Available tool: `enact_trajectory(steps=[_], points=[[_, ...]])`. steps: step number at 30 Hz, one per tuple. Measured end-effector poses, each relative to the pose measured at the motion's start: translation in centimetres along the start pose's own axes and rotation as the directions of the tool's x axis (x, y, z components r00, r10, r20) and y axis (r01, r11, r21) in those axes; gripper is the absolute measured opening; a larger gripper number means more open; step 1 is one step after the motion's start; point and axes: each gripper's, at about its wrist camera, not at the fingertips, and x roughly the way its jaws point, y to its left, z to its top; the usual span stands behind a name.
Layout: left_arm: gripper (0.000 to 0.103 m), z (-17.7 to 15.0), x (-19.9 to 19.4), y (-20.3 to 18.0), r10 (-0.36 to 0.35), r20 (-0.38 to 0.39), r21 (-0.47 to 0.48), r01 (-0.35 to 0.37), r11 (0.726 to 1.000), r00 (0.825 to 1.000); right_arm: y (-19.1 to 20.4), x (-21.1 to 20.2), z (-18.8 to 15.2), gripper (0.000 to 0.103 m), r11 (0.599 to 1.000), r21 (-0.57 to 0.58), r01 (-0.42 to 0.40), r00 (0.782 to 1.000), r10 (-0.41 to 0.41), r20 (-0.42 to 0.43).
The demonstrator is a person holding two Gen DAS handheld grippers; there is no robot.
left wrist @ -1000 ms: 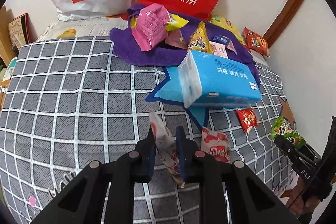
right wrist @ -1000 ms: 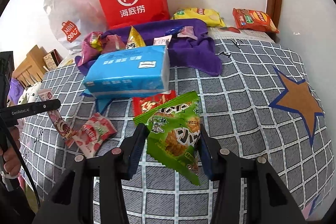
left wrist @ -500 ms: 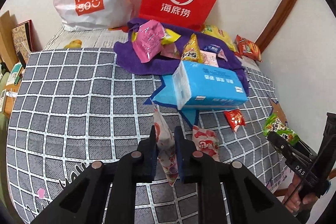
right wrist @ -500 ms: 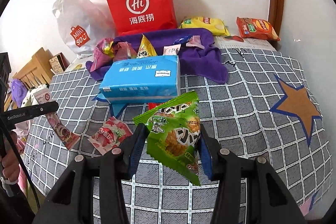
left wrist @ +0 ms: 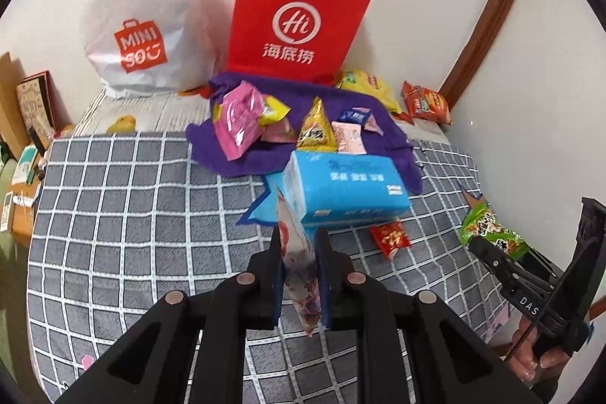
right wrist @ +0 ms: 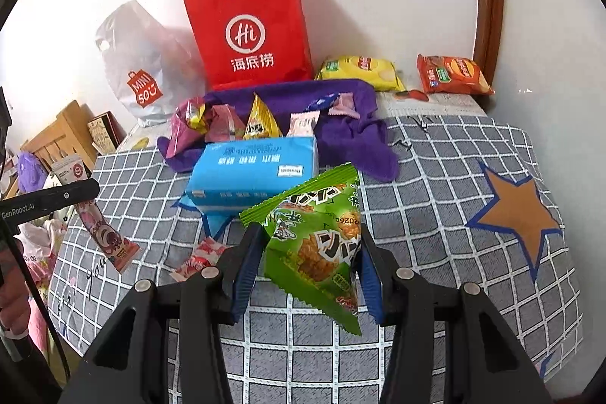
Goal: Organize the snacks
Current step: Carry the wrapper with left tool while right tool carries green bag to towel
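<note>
From the left wrist camera, the left gripper is clamped on a slim pink snack stick, held above the checked blanket just in front of the blue tissue pack. From the right wrist camera, the right gripper grips a green snack packet on both sides, likewise raised just in front of the tissue pack, with the purple cloth of snacks beyond it.
</note>
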Motion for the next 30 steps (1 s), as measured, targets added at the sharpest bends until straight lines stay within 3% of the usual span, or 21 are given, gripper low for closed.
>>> enact_trajectory(steps=[15, 30], points=[[0.015, 3.9, -0.9, -2.5, -0.029, 0.048, 0.034, 0.027, 0.999, 0.998, -0.1, -1.6, 5.3, 0.048, 0.999, 0.013, 0.041, 0.997, -0.042, 0.063], [0.015, 7.7, 0.8, -2.4, -0.018, 0.056, 0.052, 0.015, 0.999, 0.998, 0.4, 0.7, 9.8, 0.048, 0.999, 0.013, 0.033, 0.997, -0.034, 0.066]])
